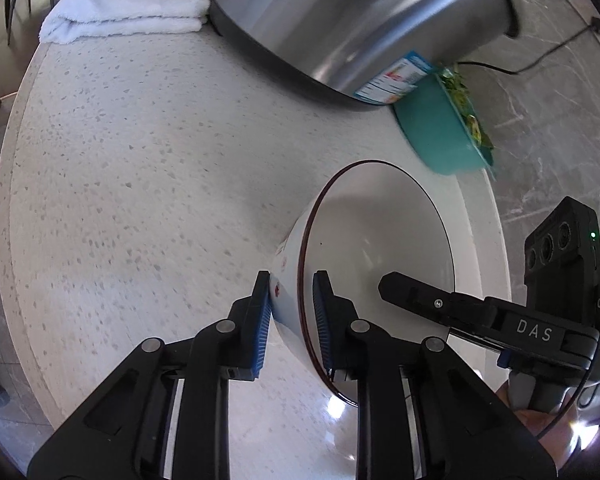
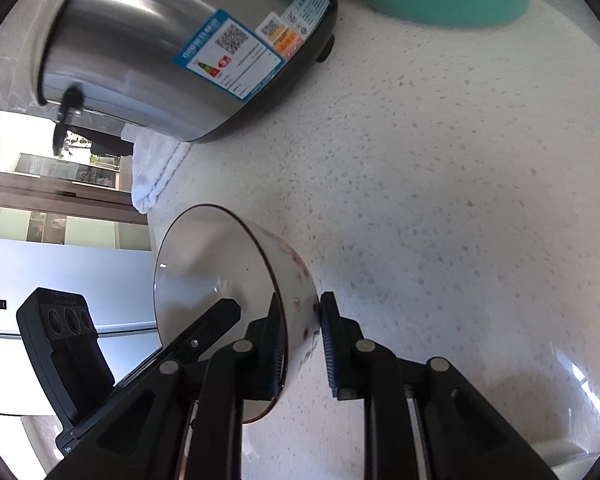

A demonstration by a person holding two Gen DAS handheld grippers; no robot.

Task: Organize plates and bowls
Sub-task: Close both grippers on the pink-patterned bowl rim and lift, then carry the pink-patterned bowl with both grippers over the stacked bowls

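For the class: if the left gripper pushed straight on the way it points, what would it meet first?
The white bowl: the left gripper already has its jaws shut on the bowl's wall. Beyond it probably lies the speckled countertop; depth is unclear.

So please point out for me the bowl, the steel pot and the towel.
bowl (image 1: pixel 380 240): left wrist view, on its white inside wall.
steel pot (image 2: pixel 140 52): right wrist view, on its shiny side.
towel (image 1: pixel 128 4): left wrist view, on its folded top.
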